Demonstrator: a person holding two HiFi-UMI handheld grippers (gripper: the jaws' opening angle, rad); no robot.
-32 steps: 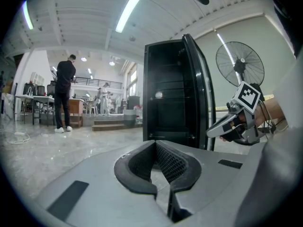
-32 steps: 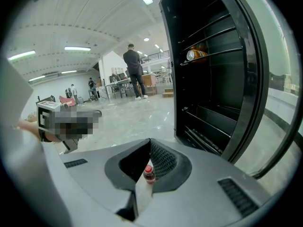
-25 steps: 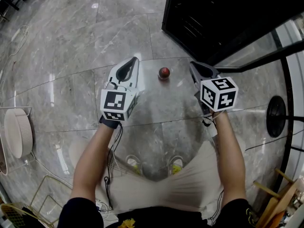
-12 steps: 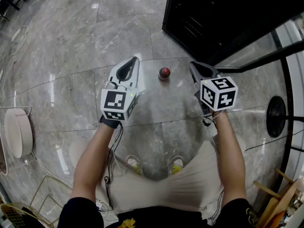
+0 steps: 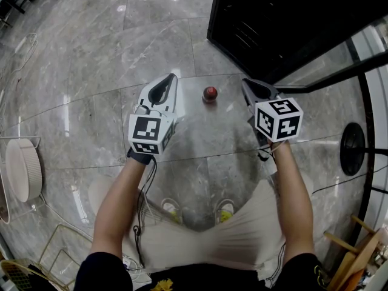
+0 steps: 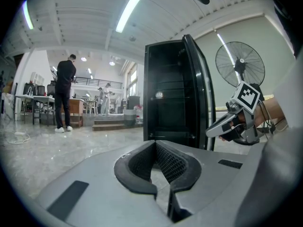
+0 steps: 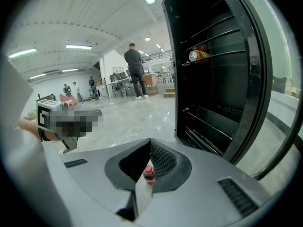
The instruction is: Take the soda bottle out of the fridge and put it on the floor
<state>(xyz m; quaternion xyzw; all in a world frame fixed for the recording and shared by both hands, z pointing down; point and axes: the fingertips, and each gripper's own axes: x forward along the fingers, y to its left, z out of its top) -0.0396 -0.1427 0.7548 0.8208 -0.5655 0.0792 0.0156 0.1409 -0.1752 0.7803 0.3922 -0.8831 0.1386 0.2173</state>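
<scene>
The only clear print is the black-and-white square markers on the cube of the left tool [image 5: 171, 77] and the cube of the right tool [image 5: 245, 82]. They are patterns, not words.

The soda bottle [image 5: 210, 93] is small in every view, so any label on it is too small to read. From the head view it shows as a round red cap over a dark red body. In the right gripper view it stands upright, with the red cap above dark reddish contents.

The bottle stands on the grey marble floor [image 5: 109, 53], just in front of the open black fridge [image 5: 273, 17]. It lies between the tips of the two tools and apart from both.

The right tool is clenched with nothing in it. The bottle only shows through the opening behind its closed tips, down on the floor. The left tool is also closed and holds nothing.

On an upper fridge shelf lies a container [image 7: 198, 55] with orange on it. Its print cannot be made out.
</scene>
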